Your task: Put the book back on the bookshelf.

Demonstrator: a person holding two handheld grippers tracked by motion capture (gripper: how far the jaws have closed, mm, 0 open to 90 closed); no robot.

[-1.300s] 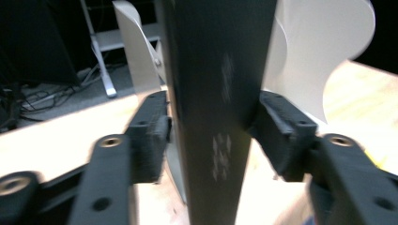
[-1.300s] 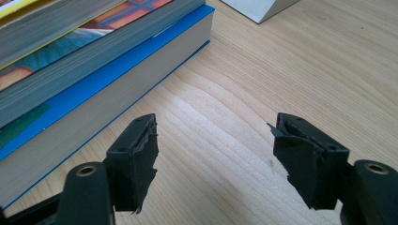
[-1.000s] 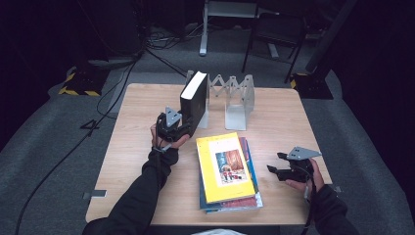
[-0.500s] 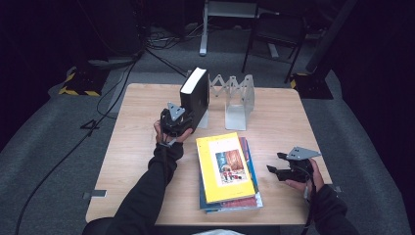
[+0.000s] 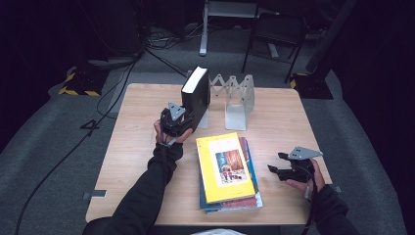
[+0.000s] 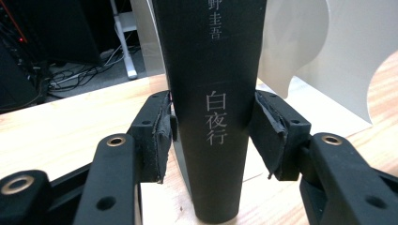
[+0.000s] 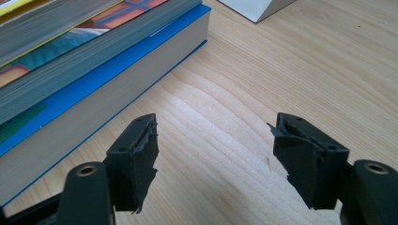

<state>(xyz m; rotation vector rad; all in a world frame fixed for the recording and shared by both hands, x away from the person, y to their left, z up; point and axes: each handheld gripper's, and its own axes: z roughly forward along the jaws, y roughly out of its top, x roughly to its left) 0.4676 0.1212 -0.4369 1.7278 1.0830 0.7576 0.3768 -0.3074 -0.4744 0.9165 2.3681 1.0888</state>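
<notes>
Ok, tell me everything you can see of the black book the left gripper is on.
The black book is a thick volume with a matt dark cover, pale page edges along its top, and light printed characters running down its spine. It stands upright on the wooden table, at the left end of the white folding book rack. The left gripper is shut on its spine, one of the fingers pressed to each side. Whether it touches the rack can't be told.

The left gripper has its fingers clamped together, while the right gripper rests with fingers spread wide.
</notes>
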